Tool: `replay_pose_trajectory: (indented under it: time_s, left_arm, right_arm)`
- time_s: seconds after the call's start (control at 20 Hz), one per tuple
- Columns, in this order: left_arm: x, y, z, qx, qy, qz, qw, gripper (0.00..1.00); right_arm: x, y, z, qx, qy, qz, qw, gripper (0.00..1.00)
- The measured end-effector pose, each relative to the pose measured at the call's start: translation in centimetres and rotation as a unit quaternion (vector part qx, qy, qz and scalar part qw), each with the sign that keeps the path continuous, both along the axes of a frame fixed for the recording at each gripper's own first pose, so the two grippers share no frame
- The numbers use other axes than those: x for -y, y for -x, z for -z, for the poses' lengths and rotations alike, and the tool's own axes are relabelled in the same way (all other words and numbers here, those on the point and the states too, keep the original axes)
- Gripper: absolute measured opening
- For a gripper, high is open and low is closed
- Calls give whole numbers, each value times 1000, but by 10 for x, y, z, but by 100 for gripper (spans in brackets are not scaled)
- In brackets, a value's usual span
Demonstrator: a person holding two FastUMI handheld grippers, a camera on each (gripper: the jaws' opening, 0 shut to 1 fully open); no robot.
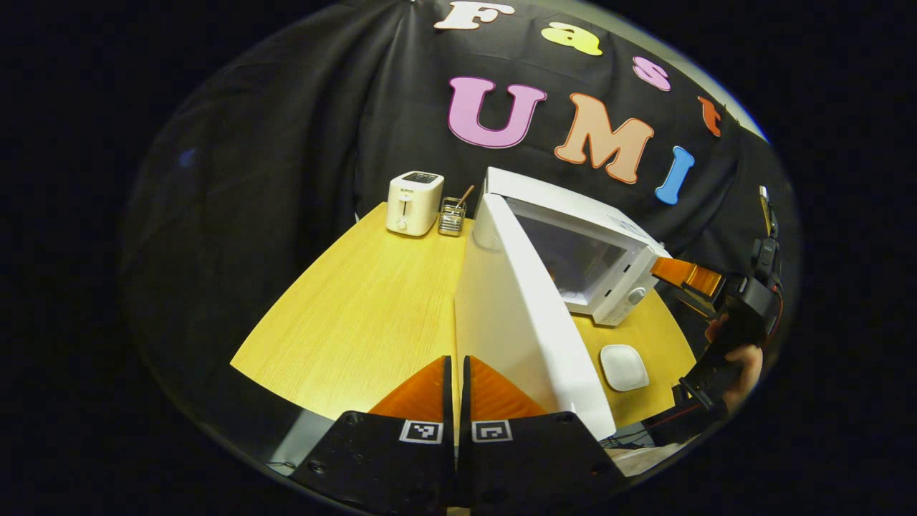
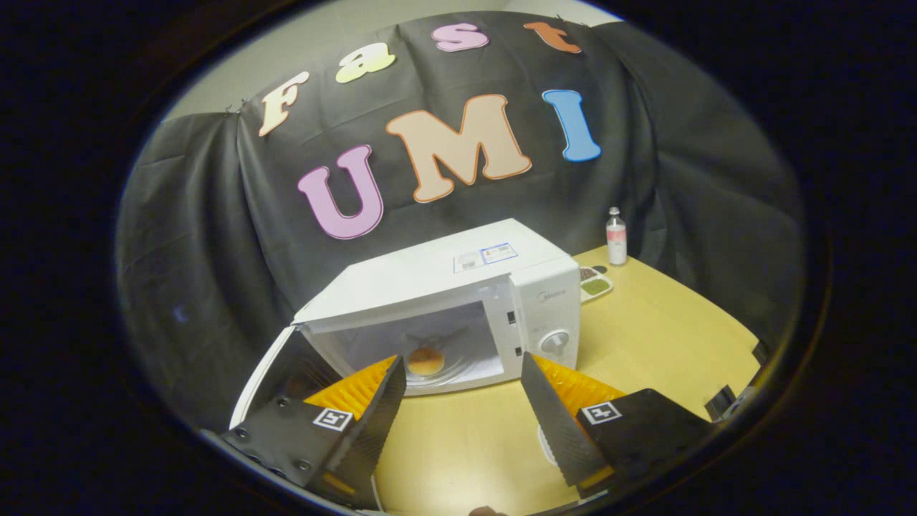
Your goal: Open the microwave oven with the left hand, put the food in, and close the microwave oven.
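**Microwave Door Open, Bun Inside**

Seen from the right gripper view: white microwave oven (image 2: 458, 301) on the yellow wooden desk (image 2: 659, 337), door (image 2: 269, 373) swung wide to the left of the cavity. Inside, on the turntable, a round golden piece of food (image 2: 425, 360), probably a bun, though small and slightly blurred. Right claw (image 2: 462, 401) spread wide, holding nothing, fingers apart on either side of the cavity opening and short of it. Behind the oven's right side, a small tray (image 2: 596, 284) with green contents, and beyond it an upright bottle (image 2: 616, 237) near the desk's far edge.

Seen from the left gripper view: left claw (image 1: 456, 390) with fingers brought together, only a thin slit between them, nothing visibly pinched. Just to the right of the fingertips, the open white door (image 1: 516, 322) standing edge-on and tall; contact between claw and door hard to judge. Past the door, the oven body (image 1: 587, 244) with its control knob facing the desk's front. On the desk beside the door, a flat white rounded object (image 1: 623, 367). At the desk's back corner, a white toaster (image 1: 414, 203) with a small wire holder (image 1: 452, 215) touching or just beside it. At far right, the right claw (image 1: 686, 276) in a person's hand (image 1: 741, 358), orange fingers pointing toward the oven's front.
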State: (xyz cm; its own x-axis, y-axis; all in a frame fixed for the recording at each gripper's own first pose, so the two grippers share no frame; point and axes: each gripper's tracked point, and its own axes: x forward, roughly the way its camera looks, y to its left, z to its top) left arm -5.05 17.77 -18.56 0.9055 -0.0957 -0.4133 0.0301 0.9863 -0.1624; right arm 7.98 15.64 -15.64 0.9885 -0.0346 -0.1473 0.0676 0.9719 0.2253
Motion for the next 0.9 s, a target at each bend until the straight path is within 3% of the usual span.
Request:
replay_pose_trajectory:
  time_s: [0.75, 0.8, 0.9]
  left_arm:
    - [65, -28, -4, 0, -10, 7, 1000, 0]
    - [71, -29, -4, -1, -13, 6, 1000, 0]
    - [82, -33, -4, 0, -19, 2, 1000, 1]
  right_arm:
    - [121, 56, 20, -44, 20, 56, 997, 91]
    - [130, 57, 21, -47, 25, 57, 997, 99]
    - [148, 59, 21, -50, 33, 56, 997, 100]
